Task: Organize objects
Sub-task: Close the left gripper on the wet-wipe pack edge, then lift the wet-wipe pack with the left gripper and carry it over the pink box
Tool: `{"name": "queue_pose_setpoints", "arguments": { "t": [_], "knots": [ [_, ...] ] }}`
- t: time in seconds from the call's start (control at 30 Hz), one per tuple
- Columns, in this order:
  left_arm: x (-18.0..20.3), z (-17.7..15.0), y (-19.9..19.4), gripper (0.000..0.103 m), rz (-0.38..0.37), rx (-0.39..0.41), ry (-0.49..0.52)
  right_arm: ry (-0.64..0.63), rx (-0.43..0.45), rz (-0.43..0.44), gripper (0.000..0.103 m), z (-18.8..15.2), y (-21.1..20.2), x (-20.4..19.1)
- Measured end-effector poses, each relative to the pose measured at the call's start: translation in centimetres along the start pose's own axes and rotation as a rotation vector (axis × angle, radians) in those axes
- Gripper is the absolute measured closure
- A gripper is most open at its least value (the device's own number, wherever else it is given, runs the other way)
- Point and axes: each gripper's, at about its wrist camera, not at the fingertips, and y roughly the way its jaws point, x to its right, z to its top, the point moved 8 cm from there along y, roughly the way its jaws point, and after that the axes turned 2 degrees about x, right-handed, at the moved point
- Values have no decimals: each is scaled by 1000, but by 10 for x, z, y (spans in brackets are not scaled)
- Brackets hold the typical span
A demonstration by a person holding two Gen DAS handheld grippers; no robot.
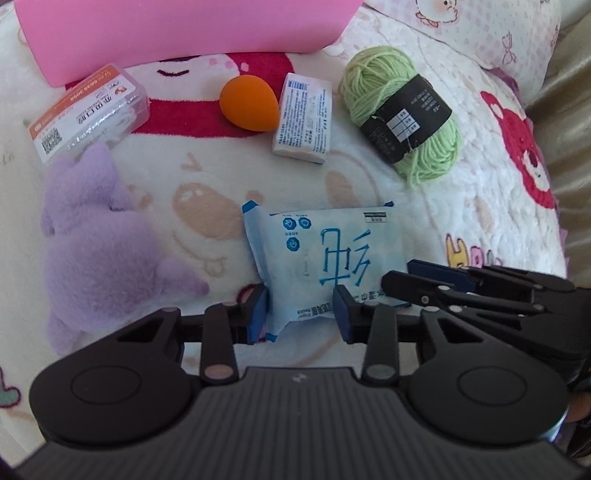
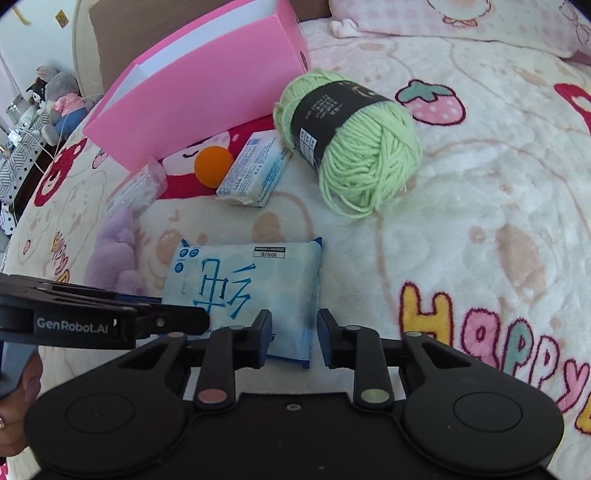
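Left wrist view: taking the blue-and-white tissue pack (image 1: pixel 325 254) as my landmark, and going left to right, a lilac plush toy (image 1: pixel 99 243) lies well to its left on the bed blanket (image 1: pixel 480 192), with a clear orange-labelled box (image 1: pixel 88 110) beyond that; an orange sponge egg (image 1: pixel 248 103) and a small white wrapped packet (image 1: pixel 303 118) sit behind the pack, a pink box (image 1: pixel 184 33) farther back, and a green yarn ball (image 1: pixel 402 110) behind and to its right. My left claw (image 1: pixel 301 314) is narrowed over the pack's near end, pads against the wrapper, so I judge it gripped. My right claw (image 2: pixel 293 338) straddles the pack's right near corner; one pad touches, the other seems just clear, so I cannot tell if it holds. I expect the pack to be light, soft and slick in its film, prone to crumple; pinching across both near corners should keep it level.
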Motion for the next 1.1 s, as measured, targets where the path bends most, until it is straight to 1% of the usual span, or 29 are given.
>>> {"name": "queue_pose_setpoints", "arguments": {
  "t": [0.07, 0.13, 0.17, 0.3, 0.5, 0.7, 0.9, 1.1],
  "knots": [
    [-1, 1, -1, 60, 26, 17, 18, -47, -2, 10, 71, -1, 2, -6],
    [-1, 4, 0, 59, 38, 37, 35, -69, 4, 7, 72, -1, 5, -9],
    [-1, 5, 1, 59, 35, 44, 34, -71, 7, 7, 72, -1, 5, -9],
    [-2, 6, 6, 64, -31, 46, -24, -70, 19, 9, 72, 1, 8, -8],
    [6, 2, 2, 64, -5, 84, -9, -48, 39, 36, 71, 0, 5, -6],
    [0, -8, -7, 65, -45, 63, -68, -100, 69, 34, 70, 2, -5, -19],
    [-5, -13, -25, 65, -40, 79, -50, -168, 75, 48, 68, -2, -12, -35],
    [-11, -17, -46, 65, -47, 80, -29, -193, 68, 78, 67, -5, -22, -50]
  ]
}}
